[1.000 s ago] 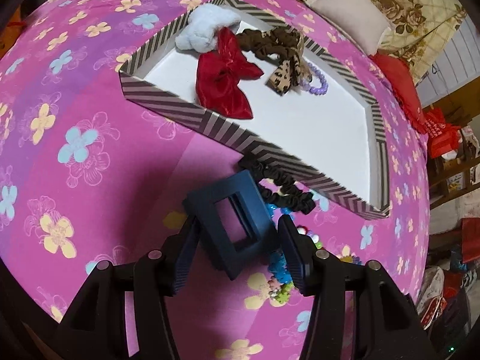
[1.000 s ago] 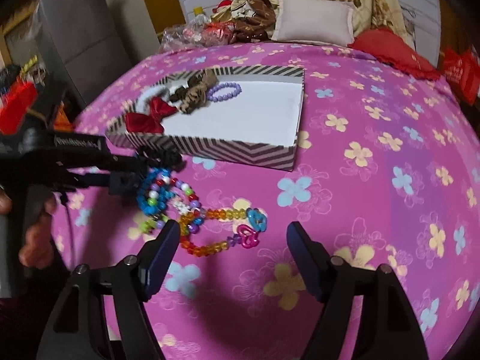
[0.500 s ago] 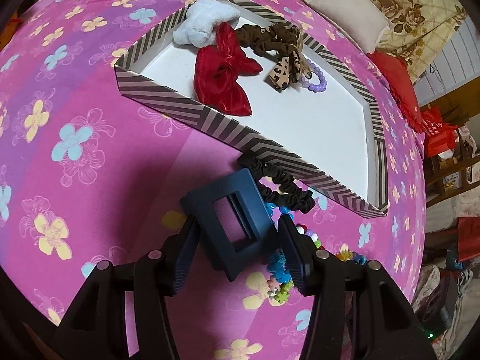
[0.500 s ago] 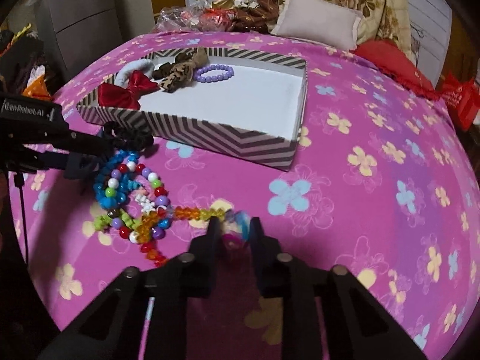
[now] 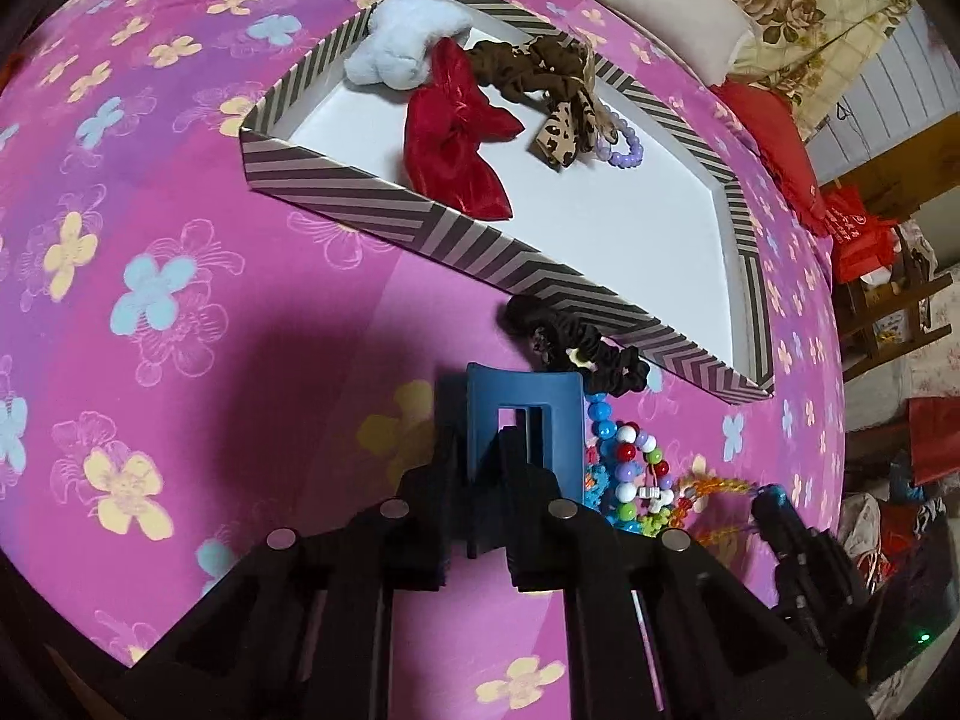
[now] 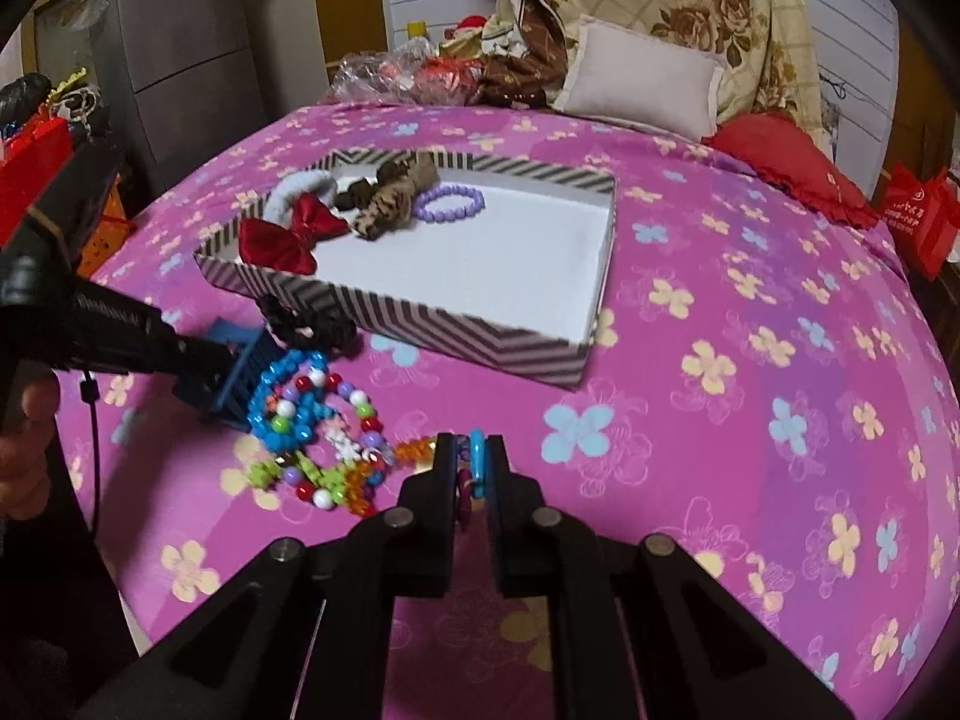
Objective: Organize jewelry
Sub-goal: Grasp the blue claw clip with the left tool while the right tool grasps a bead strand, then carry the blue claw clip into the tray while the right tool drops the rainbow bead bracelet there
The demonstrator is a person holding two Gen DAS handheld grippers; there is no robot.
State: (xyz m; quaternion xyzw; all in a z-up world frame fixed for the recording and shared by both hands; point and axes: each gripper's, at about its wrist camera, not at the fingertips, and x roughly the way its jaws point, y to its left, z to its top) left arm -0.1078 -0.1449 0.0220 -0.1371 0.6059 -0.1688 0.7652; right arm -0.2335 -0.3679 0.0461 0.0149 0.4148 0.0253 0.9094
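A bed covered in a pink flowered sheet (image 6: 750,330) carries everything here, with a striped box (image 6: 456,330) lying ahead of both claws. The left claw (image 5: 477,450) is closing on a blue hair clip (image 5: 522,414), one pad slipped through the clip's window and the other pressing its outer side, so the frame is pinched between them. The right claw (image 6: 471,468) is clamped fully onto the blue charm end of an orange bead string (image 6: 408,456), which trails off to its left into a heap of coloured bead bracelets (image 6: 306,414). A black scrunchie (image 5: 576,348) lies just beyond the clip, against the box's near wall. Inside the box, at its far end, sit a red bow (image 5: 456,138), a white scrunchie (image 5: 402,54), a leopard scrunchie (image 5: 552,84) and a purple bracelet (image 5: 624,144); the near floor is bare. To do this well, I would lift each piece straight up before travelling. The string looks tangled with the heap, so a slow rise lets it slide free rather than drag the rest. Clear the box wall fully, then release low over the bare floor.
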